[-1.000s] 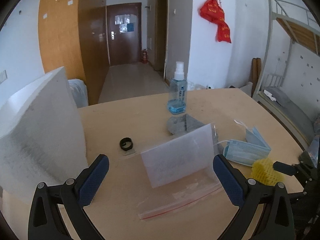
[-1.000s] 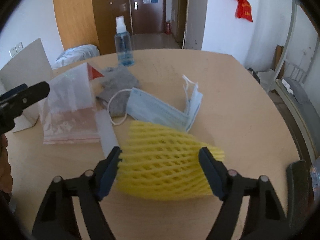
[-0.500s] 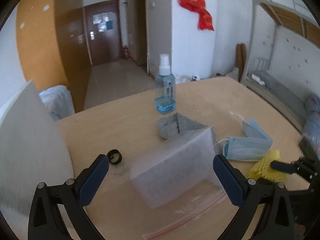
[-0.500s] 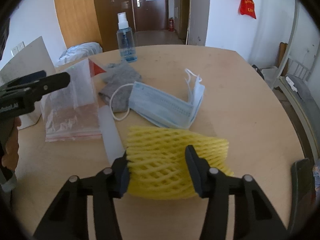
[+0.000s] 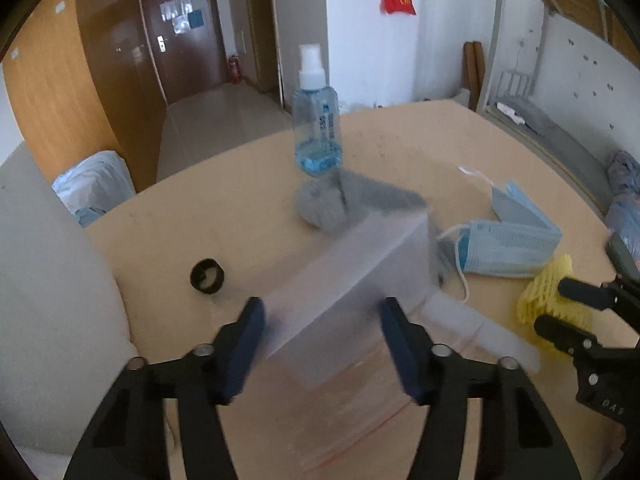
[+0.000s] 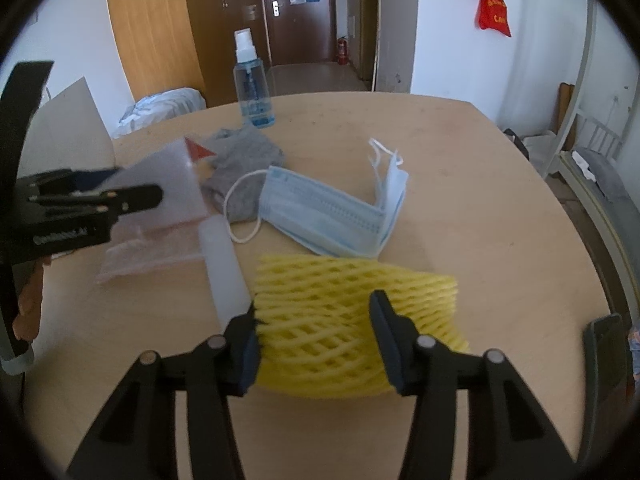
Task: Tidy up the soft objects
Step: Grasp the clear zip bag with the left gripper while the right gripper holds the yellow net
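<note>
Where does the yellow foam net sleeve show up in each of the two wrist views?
Left wrist view: the yellow foam net sleeve sits at the far right edge, pinched by the right tongs.
Right wrist view: it fills the lower centre, between those tongs' fingers.
Shared landmark: the clear spray bottle with blue liquid stands upright at the table's far side in both.

Soft, even daylight is filling the room, casting faint shadows. Fisheye bending is warping walls into dark corners. Motion blur is smearing the left gripper (image 5: 322, 316) and frosted bag (image 5: 352, 280).
</note>
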The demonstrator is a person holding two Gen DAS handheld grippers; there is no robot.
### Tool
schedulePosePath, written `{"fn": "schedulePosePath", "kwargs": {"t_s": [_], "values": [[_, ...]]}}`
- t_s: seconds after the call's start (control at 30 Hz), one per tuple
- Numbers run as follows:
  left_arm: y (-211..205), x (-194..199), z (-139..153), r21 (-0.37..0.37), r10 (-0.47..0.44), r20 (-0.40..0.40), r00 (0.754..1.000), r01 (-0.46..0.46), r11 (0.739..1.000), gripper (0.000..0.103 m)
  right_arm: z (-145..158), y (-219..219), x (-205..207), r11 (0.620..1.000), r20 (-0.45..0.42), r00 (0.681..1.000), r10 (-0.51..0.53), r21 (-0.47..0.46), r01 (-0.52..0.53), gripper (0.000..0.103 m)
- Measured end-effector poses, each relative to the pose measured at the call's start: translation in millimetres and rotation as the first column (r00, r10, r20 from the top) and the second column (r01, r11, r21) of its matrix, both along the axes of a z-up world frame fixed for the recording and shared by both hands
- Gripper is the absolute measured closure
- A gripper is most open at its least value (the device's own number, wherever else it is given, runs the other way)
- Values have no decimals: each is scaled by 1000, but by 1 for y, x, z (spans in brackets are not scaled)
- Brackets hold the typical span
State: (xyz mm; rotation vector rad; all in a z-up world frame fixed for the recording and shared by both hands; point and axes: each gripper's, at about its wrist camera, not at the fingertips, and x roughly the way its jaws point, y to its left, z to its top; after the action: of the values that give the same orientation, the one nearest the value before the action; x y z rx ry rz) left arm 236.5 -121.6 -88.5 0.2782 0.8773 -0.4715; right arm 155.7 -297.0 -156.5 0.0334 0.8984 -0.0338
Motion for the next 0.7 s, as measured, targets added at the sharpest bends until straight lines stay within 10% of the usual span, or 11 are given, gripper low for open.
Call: {"fn": "schedulePosePath", "kwargs": {"t_s": [0.37, 0.7], "values": [[4, -10, 7, -14, 11, 8, 1000, -11, 1000, 96, 2, 0, -1, 1000, 11, 1000, 0, -2, 0, 51], [6, -31, 31, -68, 11, 63, 998, -7, 998, 101, 1, -2, -2, 1000, 11, 1000, 6, 15, -6, 74]]}}
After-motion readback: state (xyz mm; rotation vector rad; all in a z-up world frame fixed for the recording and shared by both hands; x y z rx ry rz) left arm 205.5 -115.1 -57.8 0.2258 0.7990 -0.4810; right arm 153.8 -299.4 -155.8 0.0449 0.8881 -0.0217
